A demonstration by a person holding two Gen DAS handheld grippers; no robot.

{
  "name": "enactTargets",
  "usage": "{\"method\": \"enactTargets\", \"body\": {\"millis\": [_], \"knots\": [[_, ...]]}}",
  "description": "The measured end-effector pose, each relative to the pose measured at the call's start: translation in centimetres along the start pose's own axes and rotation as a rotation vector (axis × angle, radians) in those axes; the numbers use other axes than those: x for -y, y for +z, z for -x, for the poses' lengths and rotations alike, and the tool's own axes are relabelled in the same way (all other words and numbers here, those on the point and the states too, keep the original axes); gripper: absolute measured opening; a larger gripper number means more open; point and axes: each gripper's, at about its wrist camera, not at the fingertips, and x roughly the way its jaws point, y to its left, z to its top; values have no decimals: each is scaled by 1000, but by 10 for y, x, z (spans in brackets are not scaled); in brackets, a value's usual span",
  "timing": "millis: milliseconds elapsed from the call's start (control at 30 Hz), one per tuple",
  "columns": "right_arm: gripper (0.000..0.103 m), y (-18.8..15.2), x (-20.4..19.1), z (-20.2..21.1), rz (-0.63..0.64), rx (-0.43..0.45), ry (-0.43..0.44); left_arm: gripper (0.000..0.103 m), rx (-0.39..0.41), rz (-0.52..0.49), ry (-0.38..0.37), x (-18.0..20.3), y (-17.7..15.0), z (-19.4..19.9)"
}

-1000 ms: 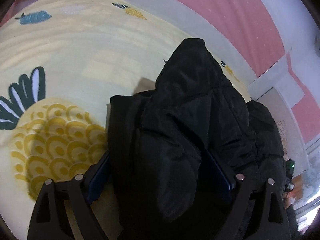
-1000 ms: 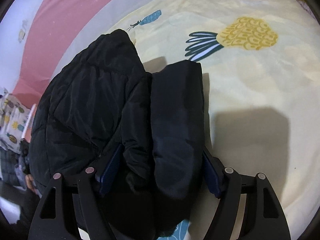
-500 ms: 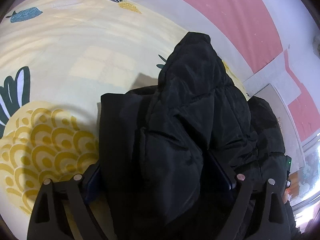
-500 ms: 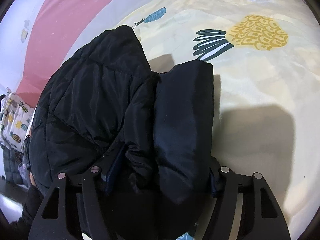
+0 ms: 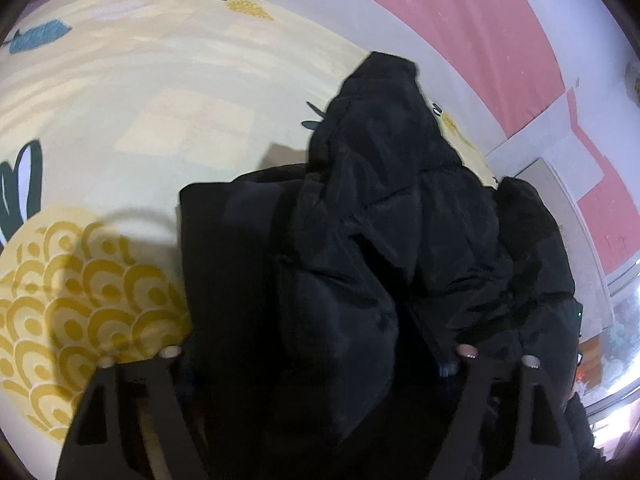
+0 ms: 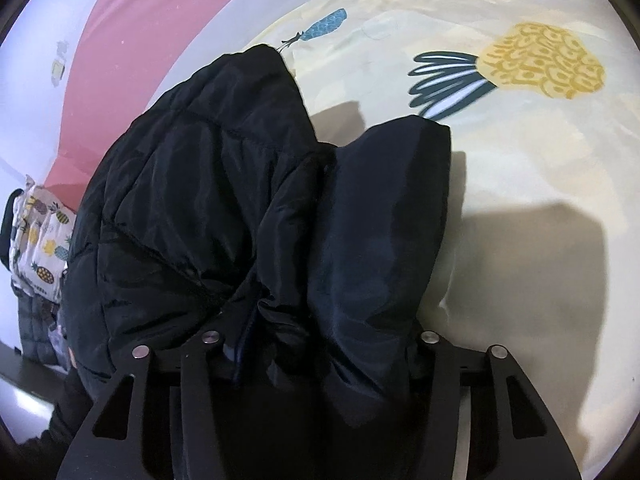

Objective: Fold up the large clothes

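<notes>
Now the black padded jacket [image 5: 360, 240] lies bunched on the bed sheet [image 5: 160, 112], a pale yellow sheet printed with pineapples. Seen from the left wrist, the jacket rises to a peak toward the pink-and-white wall [image 5: 460, 20], and a large yellow pineapple print [image 5: 72, 288] lies just beside the jacket's left edge.

The left tool [image 5: 316, 360] has the jacket's near end between its two fingers. Its jaws have just been closing, and thick folds of the jacket fill the whole gap; the fabric bulges over both pads, so I read it as clenched on the jacket. The picture is somewhat blurred.

From the right wrist, the same jacket [image 6: 224, 208] fills the middle of the view, with a smooth folded sleeve [image 6: 384, 220] lying along the jacket's right side, touching the quilted body. The right tool [image 6: 316, 344] straddles the near end of both. Its jaws have also just been closing, and the fabric is pinched and creased between them, so it too is gripping the jacket.

Beyond the jacket in this view, another yellow pineapple [image 6: 540, 64] and a blue one [image 6: 324, 24] are printed on the sheet [image 6: 520, 184]. Left of the jacket sits a pineapple-patterned pillow [image 6: 40, 240] against the wall.
</notes>
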Motion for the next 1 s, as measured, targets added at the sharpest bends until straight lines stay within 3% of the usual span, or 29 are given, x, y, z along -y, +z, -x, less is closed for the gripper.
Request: {"method": "enactTargets", "body": {"millis": [200,300,600,767,1000], "knots": [[33,5,-15,10,25,13,-39,39,24,-40,46,18,-2,16],[28,1,-28,22,40,38,-66,30,65,-59,93,33,-1,33],[26,-3,-57,66,117,129,-58,28,159,-126,98,67,0,88],[26,-3,-60,56,132,148,-43,28,198,-125,93,63,1,113],[26,1,-56,61,145,150,-7,28,240,-121,127,49,29,145]]}}
